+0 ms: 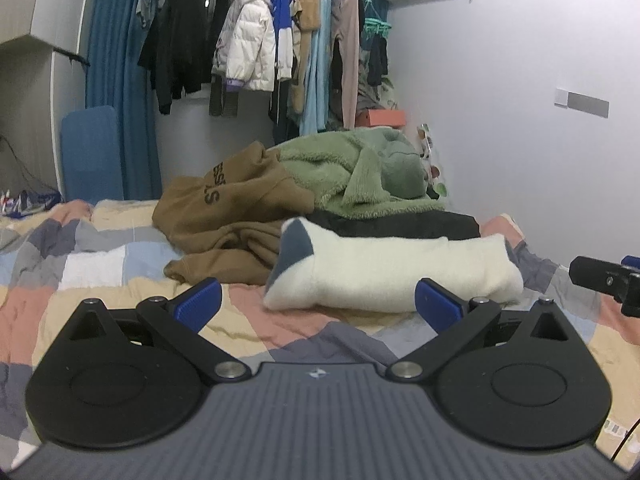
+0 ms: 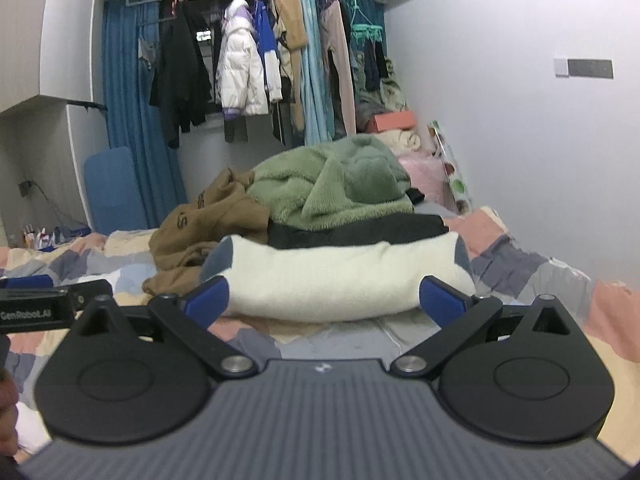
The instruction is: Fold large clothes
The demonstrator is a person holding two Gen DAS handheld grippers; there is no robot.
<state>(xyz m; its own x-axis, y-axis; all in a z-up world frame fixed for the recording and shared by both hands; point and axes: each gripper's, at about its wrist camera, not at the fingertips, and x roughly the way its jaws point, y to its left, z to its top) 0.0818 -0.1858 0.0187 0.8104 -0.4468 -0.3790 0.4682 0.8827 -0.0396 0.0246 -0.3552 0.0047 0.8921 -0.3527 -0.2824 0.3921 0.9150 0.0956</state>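
Observation:
A folded cream fleece garment with grey corners (image 1: 396, 272) (image 2: 340, 280) lies across the patchwork bedspread (image 1: 100, 268) (image 2: 520, 268). Behind it is a black garment (image 1: 400, 222) (image 2: 360, 230), a crumpled brown hoodie with dark lettering (image 1: 224, 204) (image 2: 192, 232) and a heaped green fleece (image 1: 352, 168) (image 2: 332, 176). My left gripper (image 1: 318, 302) is open just in front of the cream bundle, holding nothing. My right gripper (image 2: 326, 298) is open too, its blue fingertips at either end of the bundle's near edge, apart from it. Each gripper shows at the edge of the other's view.
A rail of hanging coats and trousers (image 1: 260, 40) (image 2: 260, 60) runs across the back in front of blue curtains (image 1: 116, 80). A white wall (image 1: 520, 120) closes the right side. A blue board (image 1: 92, 152) leans at the back left. Boxes and bags (image 2: 400, 132) pile in the far corner.

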